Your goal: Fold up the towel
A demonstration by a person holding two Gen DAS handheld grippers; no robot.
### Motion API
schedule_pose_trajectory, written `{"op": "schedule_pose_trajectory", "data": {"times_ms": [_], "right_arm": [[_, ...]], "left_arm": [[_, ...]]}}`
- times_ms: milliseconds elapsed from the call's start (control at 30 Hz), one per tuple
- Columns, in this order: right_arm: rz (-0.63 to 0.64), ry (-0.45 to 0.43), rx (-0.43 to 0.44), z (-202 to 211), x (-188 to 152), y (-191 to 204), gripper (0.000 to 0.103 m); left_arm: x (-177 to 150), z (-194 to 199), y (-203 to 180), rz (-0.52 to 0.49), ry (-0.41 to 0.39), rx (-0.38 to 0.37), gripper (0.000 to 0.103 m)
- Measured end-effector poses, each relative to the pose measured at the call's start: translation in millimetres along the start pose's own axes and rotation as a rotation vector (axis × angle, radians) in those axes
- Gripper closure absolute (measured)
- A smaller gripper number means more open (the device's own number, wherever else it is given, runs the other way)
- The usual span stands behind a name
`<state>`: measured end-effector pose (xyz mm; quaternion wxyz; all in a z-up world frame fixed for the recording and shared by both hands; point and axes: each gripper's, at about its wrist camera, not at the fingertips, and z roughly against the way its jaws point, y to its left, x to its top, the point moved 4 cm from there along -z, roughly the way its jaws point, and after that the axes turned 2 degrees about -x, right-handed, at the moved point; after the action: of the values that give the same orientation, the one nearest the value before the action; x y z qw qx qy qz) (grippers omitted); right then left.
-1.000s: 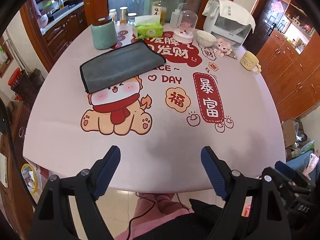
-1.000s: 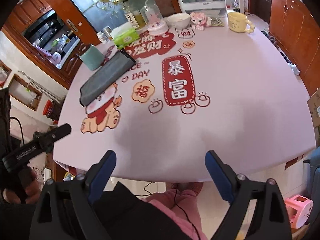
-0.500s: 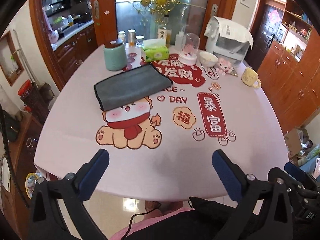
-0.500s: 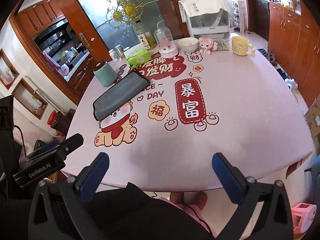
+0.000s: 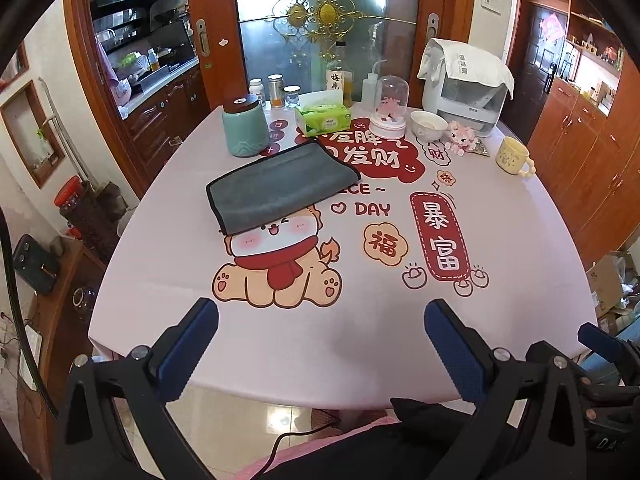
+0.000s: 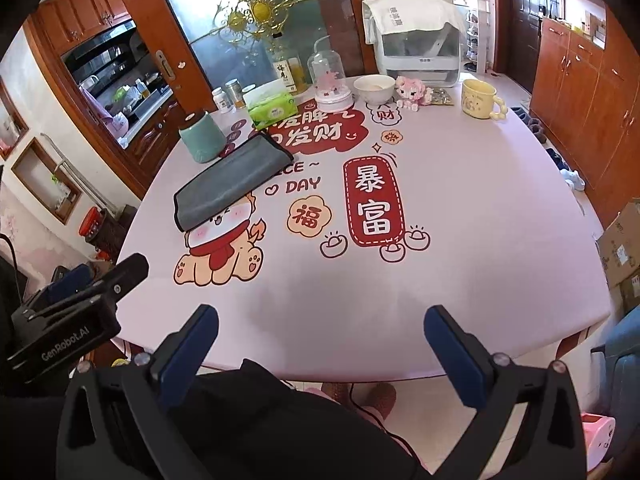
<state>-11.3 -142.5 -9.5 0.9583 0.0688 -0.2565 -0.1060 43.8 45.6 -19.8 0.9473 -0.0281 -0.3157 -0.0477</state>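
Note:
A grey towel (image 5: 280, 188) lies folded flat on the pink printed table (image 5: 520, 248), on its far left part; it also shows in the right wrist view (image 6: 228, 182). My left gripper (image 5: 320, 344) is open and empty, held back over the table's near edge, far from the towel. My right gripper (image 6: 320, 344) is open and empty, also back at the near edge. The left gripper's body (image 6: 72, 320) shows at the lower left of the right wrist view.
Behind the towel stand a green canister (image 5: 244, 128), a tissue pack (image 5: 324, 118), jars and a bottle. Further right are a glass dome (image 5: 390, 108), a white bowl (image 5: 428, 124), a pink plush (image 5: 462, 138), a yellow mug (image 5: 512, 156) and a white appliance (image 5: 468, 92).
Both grippers have pulled back and risen from the table, so the towel and table look farther away. The jaws have opened wider. The towel has not moved.

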Motion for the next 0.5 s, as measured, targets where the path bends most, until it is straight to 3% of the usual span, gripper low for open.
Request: {"op": "schedule_pose_trajectory", "data": {"times_ms": [500], "right_arm": [[0.012,0.018,-0.002,-6.2,-0.5,2.0,0.0]], "left_arm": [[-3.0,-0.8,3.4,-0.008,0.01,0.011,0.001]]}}
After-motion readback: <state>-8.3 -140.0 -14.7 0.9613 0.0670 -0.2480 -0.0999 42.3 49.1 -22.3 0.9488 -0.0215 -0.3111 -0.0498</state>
